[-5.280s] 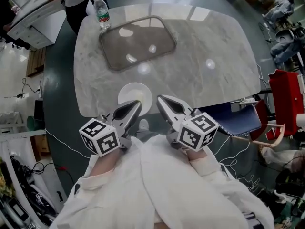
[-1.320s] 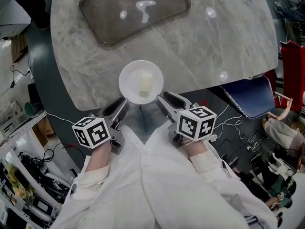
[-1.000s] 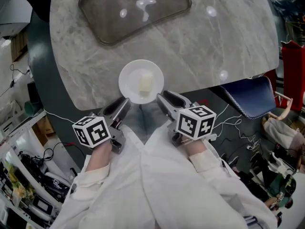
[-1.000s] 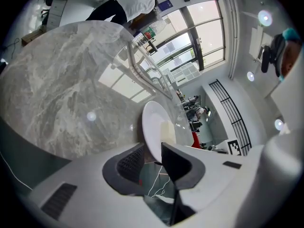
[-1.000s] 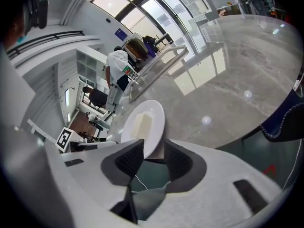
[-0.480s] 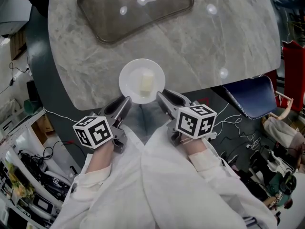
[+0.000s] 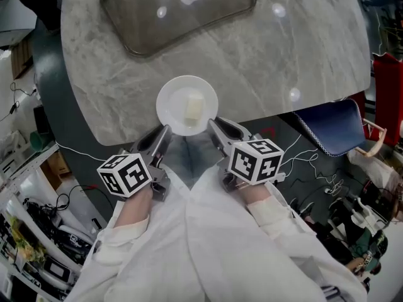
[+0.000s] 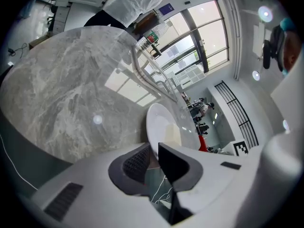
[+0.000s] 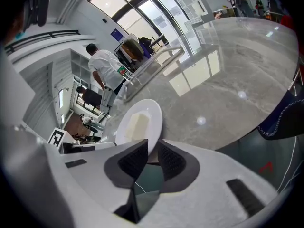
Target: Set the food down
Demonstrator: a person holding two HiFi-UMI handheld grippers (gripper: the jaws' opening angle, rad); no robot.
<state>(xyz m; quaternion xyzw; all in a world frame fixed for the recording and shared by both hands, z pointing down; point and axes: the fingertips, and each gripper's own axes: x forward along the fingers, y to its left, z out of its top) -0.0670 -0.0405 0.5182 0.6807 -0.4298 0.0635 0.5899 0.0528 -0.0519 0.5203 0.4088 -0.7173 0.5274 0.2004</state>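
A white plate (image 7: 172,99) with a pale yellow block of food (image 7: 193,109) sits at the near edge of the marble table (image 7: 264,61). My left gripper (image 7: 164,131) holds the plate's near left rim and my right gripper (image 7: 213,124) its near right rim. In the left gripper view the plate (image 8: 157,120) runs in between the jaws of the left gripper (image 8: 154,154), shut on it. In the right gripper view the right gripper (image 9: 152,152) has just been closing its jaws on the rim of the plate (image 9: 153,112), with the food (image 9: 135,126) just beyond.
A grey rounded tray (image 7: 182,8) lies on the far part of the table. A blue chair seat (image 7: 327,129) stands under the table's right edge, and cables run over the floor. A person in white (image 9: 102,63) stands beyond the table.
The plate and both grippers keep their places at the table's near edge over the last second; only the view drifts slightly.
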